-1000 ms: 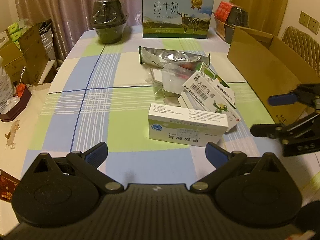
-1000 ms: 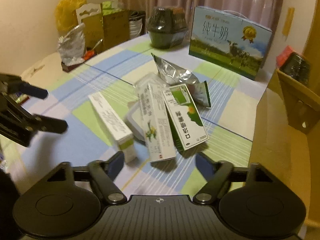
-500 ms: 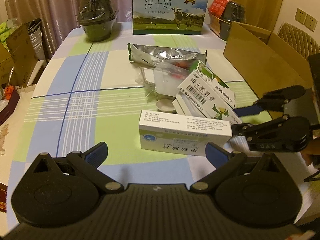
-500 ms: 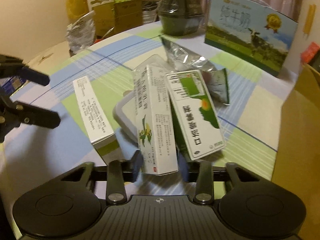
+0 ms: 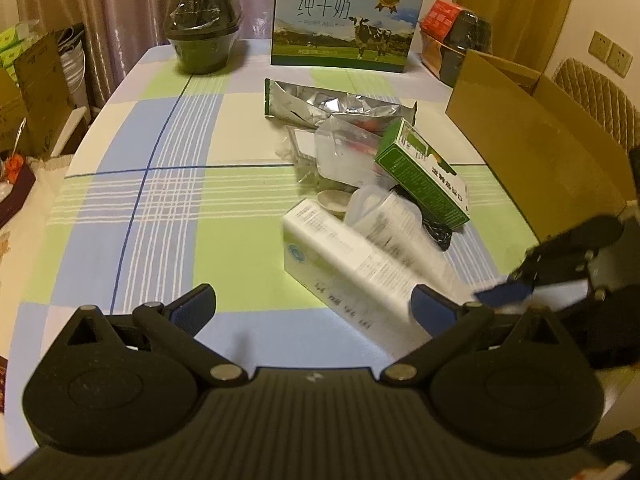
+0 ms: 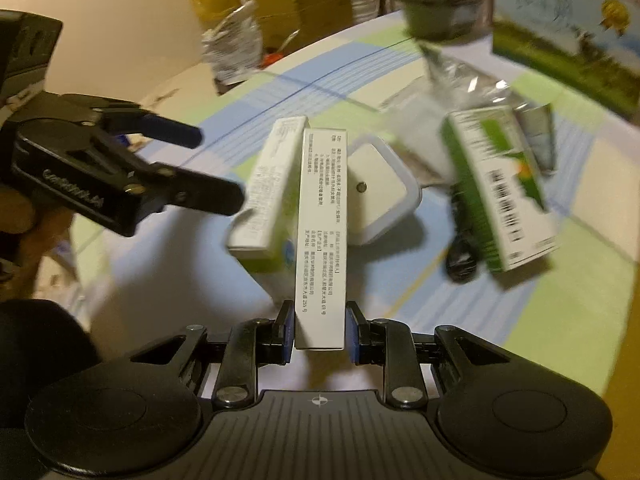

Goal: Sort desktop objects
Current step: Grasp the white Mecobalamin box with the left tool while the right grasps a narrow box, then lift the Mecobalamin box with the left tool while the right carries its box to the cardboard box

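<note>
My right gripper (image 6: 319,330) has a long white printed box (image 6: 322,232) between its blue pads, and its jaws are closing on it. The box is raised off the pile and shows blurred in the left wrist view (image 5: 404,240), with the right gripper (image 5: 516,284) at its right end. A white box with a green end (image 5: 340,268) lies beside it on the checked cloth. A green box (image 5: 424,176) lies tilted beyond. My left gripper (image 5: 314,306) stands open and empty near the table's front edge, and its fingers (image 6: 216,196) reach toward the white-and-green box (image 6: 264,192).
A white square plastic container (image 6: 380,192), a silver foil bag (image 5: 340,104) and a black cord (image 5: 438,232) lie in the pile. An open cardboard box (image 5: 532,140) stands at the right. A milk carton (image 5: 344,20) and a black bowl (image 5: 204,36) stand at the back.
The right gripper went from wide open to closed around the long white box and raised it. The green box slid off and tilted. The left gripper stayed open and barely moved.
</note>
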A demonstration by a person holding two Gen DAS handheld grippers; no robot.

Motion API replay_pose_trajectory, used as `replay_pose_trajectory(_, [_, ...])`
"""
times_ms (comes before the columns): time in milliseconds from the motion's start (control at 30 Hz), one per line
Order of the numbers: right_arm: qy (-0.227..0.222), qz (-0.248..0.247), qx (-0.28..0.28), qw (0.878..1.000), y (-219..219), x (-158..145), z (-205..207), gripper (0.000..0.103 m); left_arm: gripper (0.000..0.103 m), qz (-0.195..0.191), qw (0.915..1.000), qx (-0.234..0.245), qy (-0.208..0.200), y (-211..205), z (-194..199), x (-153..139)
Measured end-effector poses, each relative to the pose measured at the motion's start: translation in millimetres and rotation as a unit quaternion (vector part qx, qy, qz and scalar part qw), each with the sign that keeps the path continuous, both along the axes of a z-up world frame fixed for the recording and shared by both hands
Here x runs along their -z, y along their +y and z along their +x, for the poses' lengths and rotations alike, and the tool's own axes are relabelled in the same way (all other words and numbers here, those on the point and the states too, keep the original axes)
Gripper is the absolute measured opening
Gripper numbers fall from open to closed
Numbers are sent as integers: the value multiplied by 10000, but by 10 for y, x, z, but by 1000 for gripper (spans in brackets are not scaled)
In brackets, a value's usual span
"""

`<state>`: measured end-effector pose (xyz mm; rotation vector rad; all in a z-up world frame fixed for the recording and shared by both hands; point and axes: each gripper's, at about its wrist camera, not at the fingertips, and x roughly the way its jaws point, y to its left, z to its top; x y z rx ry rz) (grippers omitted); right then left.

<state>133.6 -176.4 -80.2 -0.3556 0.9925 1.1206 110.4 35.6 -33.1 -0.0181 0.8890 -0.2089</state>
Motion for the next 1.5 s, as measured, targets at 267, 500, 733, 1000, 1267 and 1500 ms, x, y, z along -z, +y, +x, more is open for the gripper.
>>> replay_pose_trajectory(267, [-89,-85,142,9998,-11,-12,31,23,97,125,9994,-113,306,-53,8,84])
replay_pose_trajectory(500, [-338,-207,222,9990,-148,-1,-27,23,97,-93,9956,-768,527,157,-59,299])
replay_pose_trajectory(733, [-418,-184,209,9987,-147,15,-44,23,91,124,9949,-670,744,12,52,454])
replay_pose_trajectory(1000, [-392,-22,498,9980,-259,-20,44,43,78,549,9961,-226,659,141,-61,407])
replay_pose_trajectory(1267, [-795,-30,159,9967,-30,-18,-57,60,78,523,9964,-480,453,305,-107,429])
replay_pose_trajectory(1500, [-566,-67,94,9983,185,71,33,59,77,595,9972,-308,343,252,-31,434])
